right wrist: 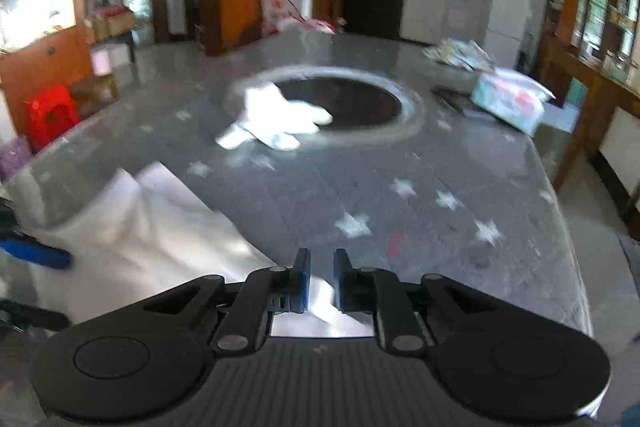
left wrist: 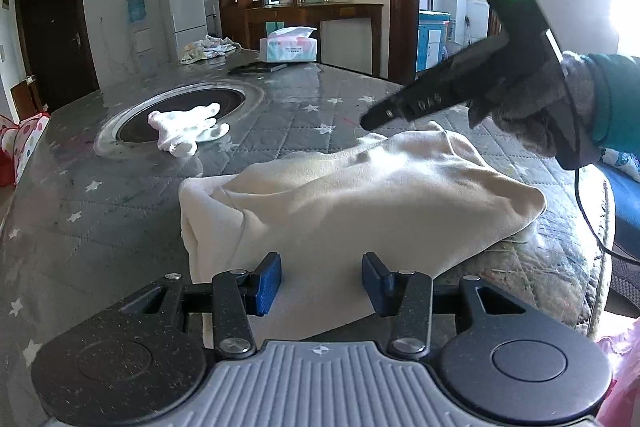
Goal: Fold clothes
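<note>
**Cream Garment: Handling and Grip Points**

**Location.** The cream garment (left wrist: 340, 195) lies in a loose, partly doubled heap on the near part of the table (left wrist: 120, 211), directly ahead of the left gripper (left wrist: 322, 281). In the right wrist view the same cloth runs from the lower left to beneath the right gripper (right wrist: 321, 277).

**Jaw state.** The left jaws stand wide apart, with cloth between and below them but nothing clamped. The right jaws are nearly together with a narrow gap; cloth shows behind that gap, but motion blur prevents telling whether a fold is pinched.

**Handling (judgement).** The fabric appears soft, matte and fleece-like, light and fully limp. It will likely sag and drag rather than hold shape. Take hold at an edge or corner, such as the folded left corner (left wrist: 192, 195), not the bulging middle.

**Surroundings.** The table carries a grey quilted cover with white stars under a glossy film, which may let cloth slide. A round recessed burner (left wrist: 180, 111) holds small white socks (left wrist: 188, 129). A tissue box (left wrist: 289, 47) stands well apart.
</note>
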Action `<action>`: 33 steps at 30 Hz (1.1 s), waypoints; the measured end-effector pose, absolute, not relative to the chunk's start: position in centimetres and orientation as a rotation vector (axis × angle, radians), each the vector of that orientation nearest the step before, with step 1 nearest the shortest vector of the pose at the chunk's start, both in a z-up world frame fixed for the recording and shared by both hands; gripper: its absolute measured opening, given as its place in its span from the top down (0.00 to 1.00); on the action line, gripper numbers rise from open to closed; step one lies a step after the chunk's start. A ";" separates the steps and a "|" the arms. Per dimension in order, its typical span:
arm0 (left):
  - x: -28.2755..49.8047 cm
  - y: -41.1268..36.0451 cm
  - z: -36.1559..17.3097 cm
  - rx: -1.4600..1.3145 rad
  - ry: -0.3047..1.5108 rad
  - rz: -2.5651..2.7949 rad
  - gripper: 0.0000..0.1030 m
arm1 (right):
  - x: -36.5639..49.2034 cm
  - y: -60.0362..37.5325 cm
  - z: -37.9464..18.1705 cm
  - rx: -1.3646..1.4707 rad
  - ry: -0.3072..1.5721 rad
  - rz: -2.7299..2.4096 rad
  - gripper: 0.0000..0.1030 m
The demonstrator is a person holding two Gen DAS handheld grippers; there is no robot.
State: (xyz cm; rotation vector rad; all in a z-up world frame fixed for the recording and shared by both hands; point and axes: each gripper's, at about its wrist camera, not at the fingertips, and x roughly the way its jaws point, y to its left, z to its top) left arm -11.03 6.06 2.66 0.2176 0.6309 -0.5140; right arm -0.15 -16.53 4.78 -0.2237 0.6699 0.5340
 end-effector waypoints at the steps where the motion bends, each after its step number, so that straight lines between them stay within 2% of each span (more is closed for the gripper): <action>1: -11.0 6.1 2.7 0.216 0.631 -0.515 0.53 | -0.4 -16.0 5.0 -0.229 0.667 0.570 0.88; 10: -11.2 6.3 2.6 0.204 0.633 -0.520 0.52 | 0.6 -10.3 3.1 -0.269 0.725 0.714 0.88; 14: -11.2 6.5 2.5 0.194 0.632 -0.519 0.52 | 2.3 -10.3 2.4 -0.201 0.740 0.668 0.82; 24: -10.3 8.8 3.1 0.075 0.644 -0.470 0.51 | 0.7 -8.8 4.3 -0.233 0.707 0.781 0.81; 29: -10.4 9.3 2.6 0.044 0.654 -0.469 0.51 | 2.0 -6.3 2.8 -0.266 0.739 0.762 0.81; 33: -10.6 9.4 2.6 0.039 0.658 -0.474 0.51 | 3.7 -6.1 2.8 -0.177 0.765 0.743 0.81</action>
